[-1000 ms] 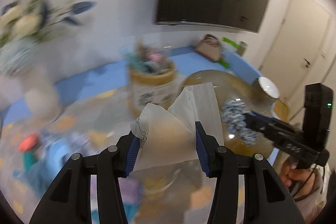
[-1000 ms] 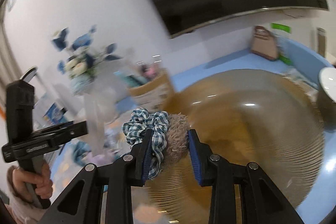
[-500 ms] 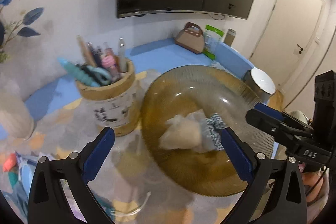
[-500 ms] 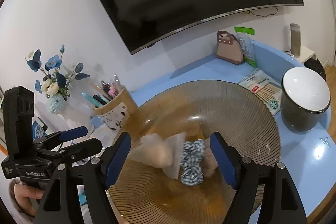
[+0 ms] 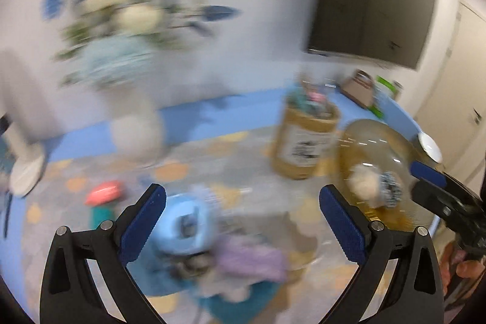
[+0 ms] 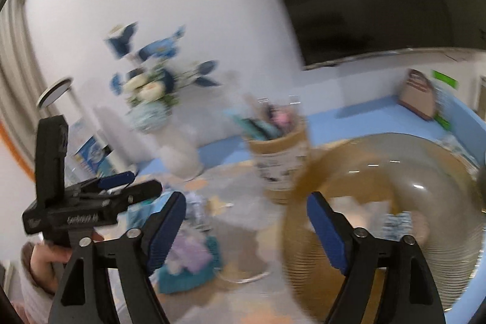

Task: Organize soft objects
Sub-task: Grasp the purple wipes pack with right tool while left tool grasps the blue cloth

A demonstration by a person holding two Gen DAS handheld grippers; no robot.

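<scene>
Now both tongs are empty: left gripper [image 5: 242, 217] gapes wide, right gripper [image 6: 246, 228] is opening. Ahead of the left lies a blurred, probably fabric pile [image 5: 240, 260]; approach slowly, pinch one piece, carry it to the amber bowl [image 6: 425, 172].

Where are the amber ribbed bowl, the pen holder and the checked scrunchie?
amber ribbed bowl [image 6: 379, 272], right wrist view, ribbed near wall.
pen holder [image 5: 303, 148], left wrist view, front of the label.
checked scrunchie [image 5: 390, 189], left wrist view, its middle, inside the bowl.
</scene>
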